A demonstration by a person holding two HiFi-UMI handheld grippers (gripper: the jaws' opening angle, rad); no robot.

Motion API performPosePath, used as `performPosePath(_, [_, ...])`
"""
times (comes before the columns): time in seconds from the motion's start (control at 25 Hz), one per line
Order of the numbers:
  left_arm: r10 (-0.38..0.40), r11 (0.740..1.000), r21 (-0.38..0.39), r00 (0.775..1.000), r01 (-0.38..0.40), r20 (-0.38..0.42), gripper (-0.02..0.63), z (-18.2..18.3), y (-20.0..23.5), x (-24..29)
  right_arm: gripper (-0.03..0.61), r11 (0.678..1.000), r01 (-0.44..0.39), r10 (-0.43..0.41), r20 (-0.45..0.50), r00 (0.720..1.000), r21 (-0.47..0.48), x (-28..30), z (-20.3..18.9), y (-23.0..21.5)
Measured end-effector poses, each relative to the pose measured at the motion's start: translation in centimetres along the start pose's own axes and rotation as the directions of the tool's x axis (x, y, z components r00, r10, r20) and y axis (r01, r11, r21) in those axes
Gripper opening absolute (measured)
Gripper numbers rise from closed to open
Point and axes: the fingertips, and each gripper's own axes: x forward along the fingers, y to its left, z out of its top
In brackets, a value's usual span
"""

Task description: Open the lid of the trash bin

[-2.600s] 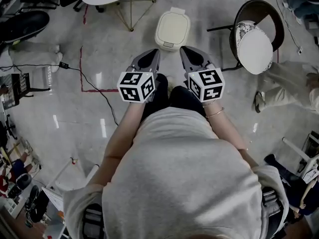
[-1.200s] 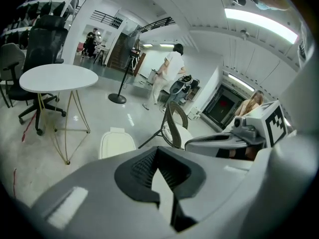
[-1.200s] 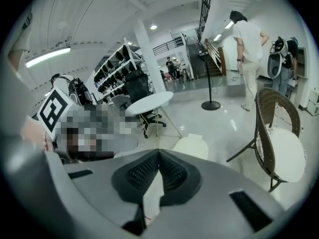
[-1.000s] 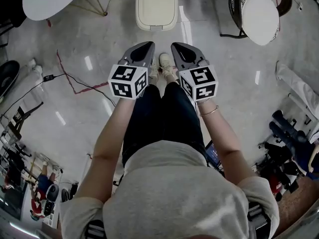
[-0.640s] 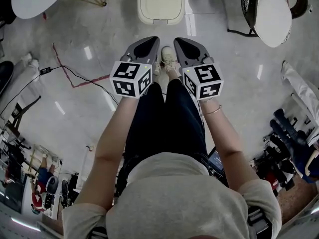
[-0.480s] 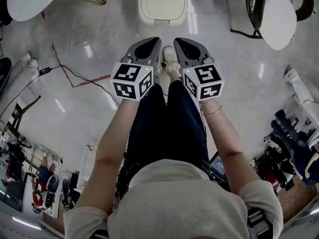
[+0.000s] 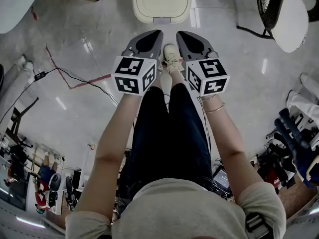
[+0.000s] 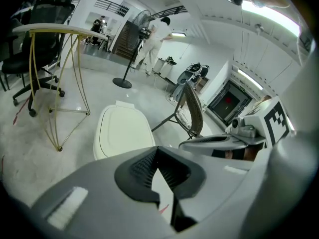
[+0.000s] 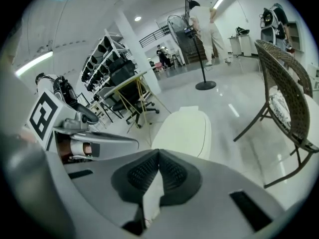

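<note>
The cream trash bin [image 7: 161, 2] stands on the floor at the top centre of the head view, its lid down. Both grippers are held side by side above the person's legs, short of the bin and not touching it. The left gripper [image 7: 151, 38] is shut with nothing in it, and so is the right gripper [image 7: 185, 39]. In the left gripper view the bin [image 8: 122, 131] lies just beyond the shut left gripper [image 8: 157, 152]. In the right gripper view the bin [image 9: 185, 132] sits ahead of the shut right gripper [image 9: 158, 154]. A light shoe [image 7: 172, 59] shows between the grippers.
A wicker chair with a white cushion [image 7: 290, 15] stands right of the bin. A round white table on gold legs [image 7: 14, 4] is at the left. A black cable [image 7: 94, 86] and red tape [image 7: 79, 82] cross the floor at left. People stand far back by a fan [image 8: 133, 49].
The person has walked toward the bin, which has slid to the top edge of the head view and looks nearer. Both grippers stay shut and side by side.
</note>
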Motion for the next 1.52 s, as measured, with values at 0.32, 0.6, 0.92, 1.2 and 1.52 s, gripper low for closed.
performPosePath(0.32, [-0.001,0.998,0.057,1.000,0.003,-0.025,0.009,-2.2,1.2,3.1,0.006,1.000,-0.023,0.023,-0.026,0.999,0.008,2.6,-3.3,-0.9])
performPosePath(0.6, [0.037,0.999,0.037,0.998,-0.035,-0.046,0.009,-3.9,2.6,4.9,0.006,0.999,0.003,-0.003,-0.005,1.000,0.035,3.6,-4.4,-1.6])
performPosePath(0.92, [0.068,0.996,0.063,0.995,-0.063,-0.075,0.009,-4.2,4.3,6.8,0.006,0.997,0.015,-0.013,-0.023,1.000,0.072,4.7,-5.5,-2.6])
performPosePath(1.2, [0.111,0.993,0.062,0.988,-0.105,-0.107,0.009,-5.4,5.5,8.6,0.006,0.997,0.010,-0.009,-0.017,1.000,0.081,5.0,-4.9,-3.2])
performPosePath(1.52, [0.154,0.988,0.051,0.982,-0.149,-0.110,0.009,-6.0,6.3,8.9,0.006,0.997,0.002,-0.001,-0.009,1.000,0.081,5.2,-4.6,-3.1])
